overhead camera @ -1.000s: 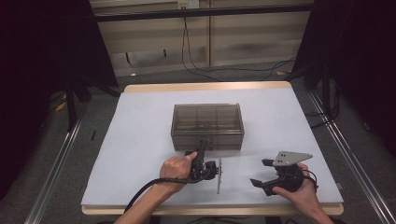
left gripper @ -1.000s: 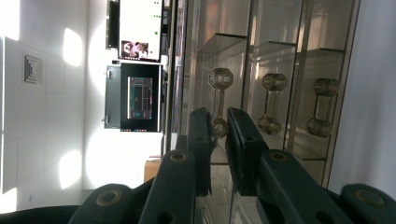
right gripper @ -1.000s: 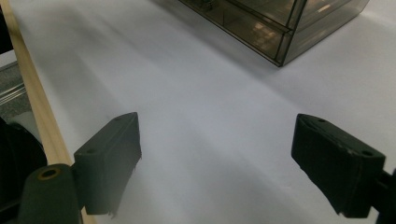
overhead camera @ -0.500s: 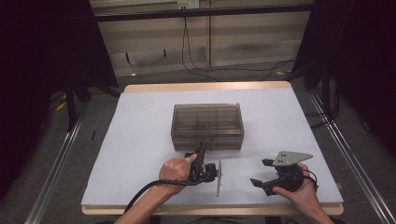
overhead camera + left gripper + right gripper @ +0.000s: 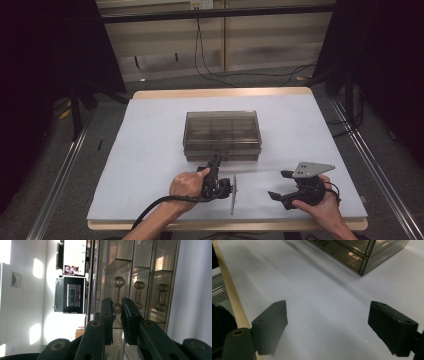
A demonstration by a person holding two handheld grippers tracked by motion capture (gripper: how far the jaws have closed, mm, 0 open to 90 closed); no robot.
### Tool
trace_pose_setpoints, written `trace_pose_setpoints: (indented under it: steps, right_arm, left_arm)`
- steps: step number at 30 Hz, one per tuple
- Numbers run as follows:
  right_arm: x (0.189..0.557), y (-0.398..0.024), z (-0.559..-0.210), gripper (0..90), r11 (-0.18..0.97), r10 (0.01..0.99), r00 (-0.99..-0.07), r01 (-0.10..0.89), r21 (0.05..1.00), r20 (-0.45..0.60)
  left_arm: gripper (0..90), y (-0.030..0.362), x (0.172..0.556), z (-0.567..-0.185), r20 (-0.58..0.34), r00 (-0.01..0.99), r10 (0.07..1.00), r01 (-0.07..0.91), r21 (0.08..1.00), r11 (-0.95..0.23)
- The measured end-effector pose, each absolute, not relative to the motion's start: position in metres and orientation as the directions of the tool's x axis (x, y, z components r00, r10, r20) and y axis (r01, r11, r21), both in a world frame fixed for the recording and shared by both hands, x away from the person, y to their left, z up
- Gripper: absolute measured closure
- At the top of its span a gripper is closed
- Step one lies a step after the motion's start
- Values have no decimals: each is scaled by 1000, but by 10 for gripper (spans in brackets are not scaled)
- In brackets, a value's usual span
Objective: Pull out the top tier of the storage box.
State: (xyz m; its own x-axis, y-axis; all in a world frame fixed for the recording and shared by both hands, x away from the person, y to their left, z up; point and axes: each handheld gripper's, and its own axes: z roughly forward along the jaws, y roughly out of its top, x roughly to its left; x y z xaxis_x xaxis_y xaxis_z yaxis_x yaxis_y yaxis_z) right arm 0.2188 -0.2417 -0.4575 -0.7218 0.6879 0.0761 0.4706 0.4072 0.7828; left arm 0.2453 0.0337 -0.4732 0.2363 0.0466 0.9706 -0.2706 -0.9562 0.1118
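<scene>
A smoky see-through drawer box [image 5: 222, 131] stands in the middle of the white table [image 5: 145, 150]. My left gripper [image 5: 216, 159], turned on its side, reaches the box's front face. In the left gripper view its jaws [image 5: 117, 301] stand almost together around the lower knob of a dumbbell-shaped drawer handle [image 5: 117, 282]. Two more such handles [image 5: 139, 285] sit further along the front. My right gripper [image 5: 279, 185] rests near the table's front right, held by a hand. Its jaws [image 5: 327, 322] stand wide open over bare table, with the box's corner [image 5: 362, 252] ahead.
The table's wooden front edge [image 5: 229, 290] runs just beside the right gripper. Cables [image 5: 210, 60] lie on the floor behind the table. Metal rails [image 5: 60, 175] flank both sides. Dark curtains close off left and right.
The left gripper's tip has shifted very slightly at the box front. The right gripper has stayed where it was, still open.
</scene>
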Motion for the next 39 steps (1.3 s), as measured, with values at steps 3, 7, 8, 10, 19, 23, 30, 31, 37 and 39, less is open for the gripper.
trace_pose_setpoints:
  steps: [3, 7, 8, 10, 19, 23, 30, 31, 37, 39]
  right_arm:
    - [219, -242, -457, 161, 406, 688, -722, 471, 783, 77]
    - [219, -242, -457, 161, 406, 688, -722, 470, 784, 76]
    - [219, -242, -458, 161, 406, 688, -722, 470, 783, 77]
    - [219, -241, -458, 161, 409, 684, -725, 473, 781, 80]
    - [219, -241, -458, 160, 408, 685, -724, 472, 781, 80]
    - [220, -241, -458, 161, 411, 683, -726, 471, 781, 79]
    - [220, -241, -458, 161, 411, 683, -726, 471, 780, 79]
    - [220, -241, -458, 160, 410, 684, -725, 472, 780, 79]
    - [220, -241, -458, 161, 410, 684, -725, 475, 779, 82]
    - [220, -241, -458, 160, 409, 684, -725, 473, 780, 81]
  left_arm:
    - [806, 34, 245, -473, 968, 243, 56, -271, 123, -955]
    - [804, 35, 246, -470, 960, 268, 82, -270, 156, -950]
    - [804, 35, 246, -470, 960, 268, 82, -270, 156, -950]
    - [802, 36, 247, -469, 951, 292, 107, -270, 189, -944]
    - [768, 43, 246, -461, 914, 366, 175, -275, 285, -918]
    - [729, 47, 246, -454, 876, 423, 232, -278, 369, -887]
    - [667, 54, 248, -444, 783, 540, 310, -261, 506, -822]
    - [660, 55, 249, -443, 771, 553, 315, -267, 522, -810]
    - [574, 59, 251, -433, 655, 666, 357, -230, 635, -737]
    - [573, 61, 252, -428, 619, 690, 375, -212, 668, -713]
